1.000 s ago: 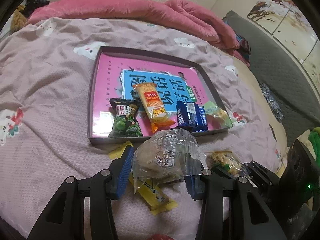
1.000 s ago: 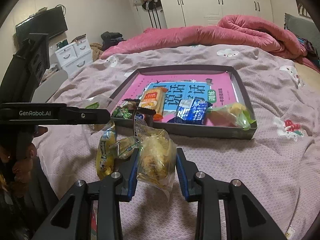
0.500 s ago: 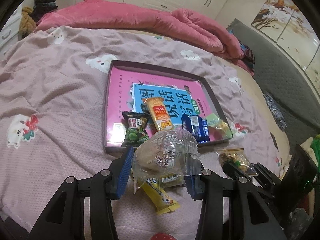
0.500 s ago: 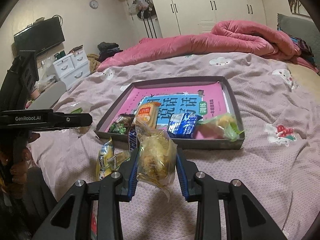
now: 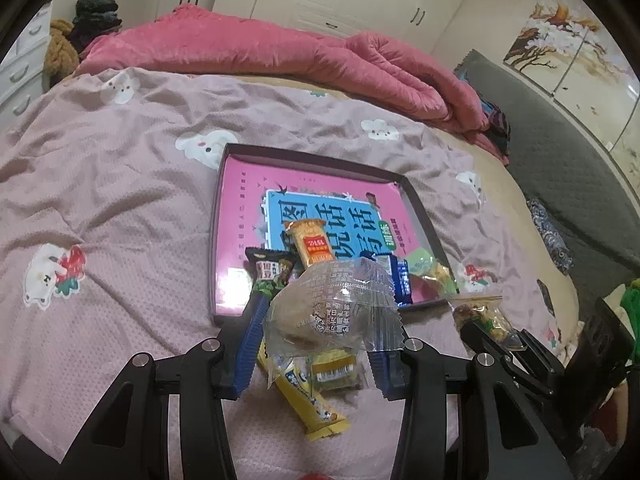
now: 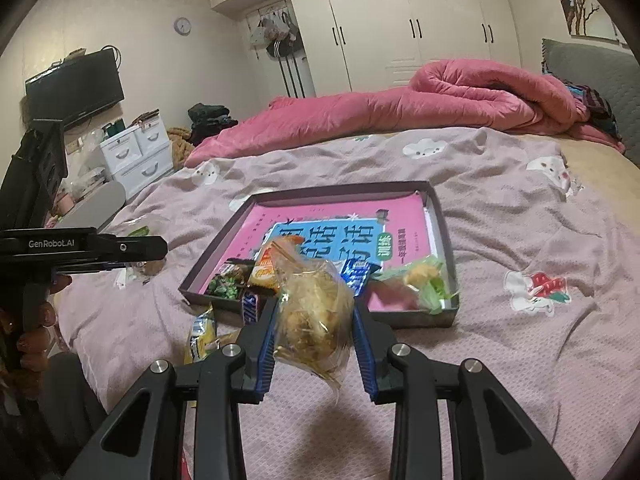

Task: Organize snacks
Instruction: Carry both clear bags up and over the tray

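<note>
Left gripper (image 5: 316, 336) pinched a clear crinkly plastic-wrapped round pastry (image 5: 328, 312), held above the pink bedspread (image 5: 120, 240) just short of the shallow dark cardboard tray (image 5: 214, 240). Right gripper (image 6: 314, 332) clamped a transparent bag of golden fried snack (image 6: 312, 316), near that tray's front edge.

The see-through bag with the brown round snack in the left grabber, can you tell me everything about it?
The see-through bag is crinkly clear plastic with small white printing and zigzag-cut ends, and something round and brown sits inside. The left gripper holds it, one blue pad pressing on each side. It hangs above the pink bedspread, in front of the tray's near edge, with yellow packets lying below it.
</note>
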### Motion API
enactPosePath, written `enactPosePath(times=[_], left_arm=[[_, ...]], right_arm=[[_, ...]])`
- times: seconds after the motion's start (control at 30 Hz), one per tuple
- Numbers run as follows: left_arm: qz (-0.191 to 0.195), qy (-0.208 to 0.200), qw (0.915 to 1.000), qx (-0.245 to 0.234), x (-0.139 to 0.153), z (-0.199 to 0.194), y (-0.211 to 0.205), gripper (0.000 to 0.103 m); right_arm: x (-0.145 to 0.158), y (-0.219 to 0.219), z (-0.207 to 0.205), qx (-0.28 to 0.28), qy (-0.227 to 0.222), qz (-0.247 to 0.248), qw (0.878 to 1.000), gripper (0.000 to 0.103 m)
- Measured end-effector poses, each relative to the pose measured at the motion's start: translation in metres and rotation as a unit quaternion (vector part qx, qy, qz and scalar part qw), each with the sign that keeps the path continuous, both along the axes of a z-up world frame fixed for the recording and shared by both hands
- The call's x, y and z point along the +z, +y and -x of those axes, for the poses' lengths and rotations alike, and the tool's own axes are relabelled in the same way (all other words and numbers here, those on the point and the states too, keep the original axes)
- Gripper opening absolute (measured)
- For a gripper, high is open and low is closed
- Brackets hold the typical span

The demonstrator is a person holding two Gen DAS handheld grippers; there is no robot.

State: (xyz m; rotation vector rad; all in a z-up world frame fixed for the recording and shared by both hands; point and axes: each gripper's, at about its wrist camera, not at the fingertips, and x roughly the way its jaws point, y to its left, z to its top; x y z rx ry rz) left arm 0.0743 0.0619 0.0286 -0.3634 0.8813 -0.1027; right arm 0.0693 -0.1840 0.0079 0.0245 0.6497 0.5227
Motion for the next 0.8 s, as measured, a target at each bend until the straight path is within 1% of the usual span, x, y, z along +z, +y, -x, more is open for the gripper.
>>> enactPosePath(times=[0.43,0.8], left_arm=[[-0.002,-0.005,0.9999,0.009,0.005,-0.007,-0.002,0.048],[-0.002,-0.002,0.9999,0.017,-0.001,-0.019,-0.001,0.048]], right_arm=[[0.008,-0.017,-0.014,-0.034,-0.016,-0.005,0.999,0.035],[0.015,-0.029,-0.033,-0.058,-0.027,-0.008,0.998,0.035]])
